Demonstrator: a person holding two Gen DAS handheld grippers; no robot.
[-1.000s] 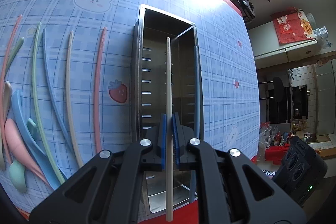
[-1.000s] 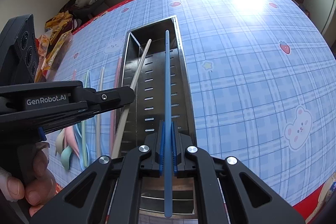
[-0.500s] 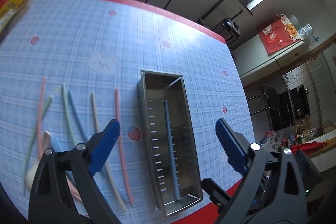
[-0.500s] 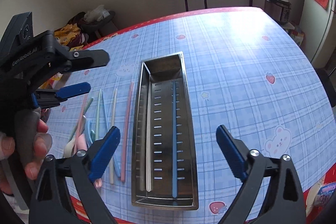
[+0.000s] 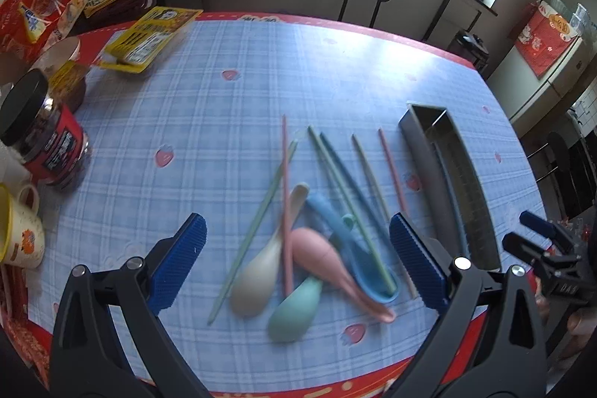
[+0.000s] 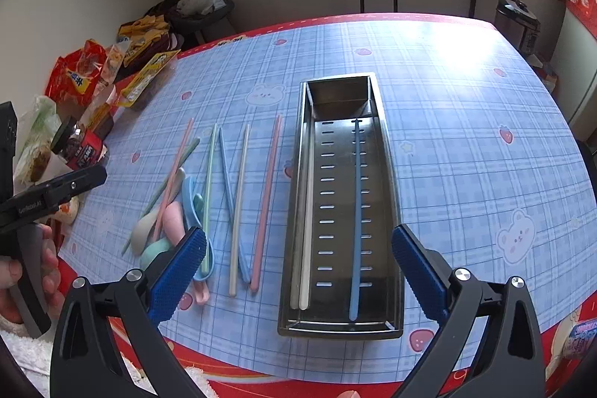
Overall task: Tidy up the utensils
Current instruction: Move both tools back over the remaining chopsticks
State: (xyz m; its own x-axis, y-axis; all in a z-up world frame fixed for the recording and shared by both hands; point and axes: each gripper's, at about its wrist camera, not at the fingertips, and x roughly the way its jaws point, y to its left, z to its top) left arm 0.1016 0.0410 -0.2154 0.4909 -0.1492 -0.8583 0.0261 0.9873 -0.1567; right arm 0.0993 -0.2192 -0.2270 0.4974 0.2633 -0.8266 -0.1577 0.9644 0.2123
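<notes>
Steel tray [image 6: 386, 174] lower centre of right wrist view, long axis running up the frame. Inside: blue chopstick [image 6: 357, 211] on the slotted floor right of middle, white chopstick [image 6: 306, 230] along the left wall. Left of tray on the bench [image 6: 466, 137]: loose chopsticks [image 6: 238, 204] in a row, then a spoon pile [image 6: 168, 222]. Right gripper [image 6: 298, 271] jaws wide apart, empty, above tray's near end. Left gripper [image 5: 296, 262] jaws wide apart, empty, over the spoons. Jar [image 5: 44, 140] at left edge.
</notes>
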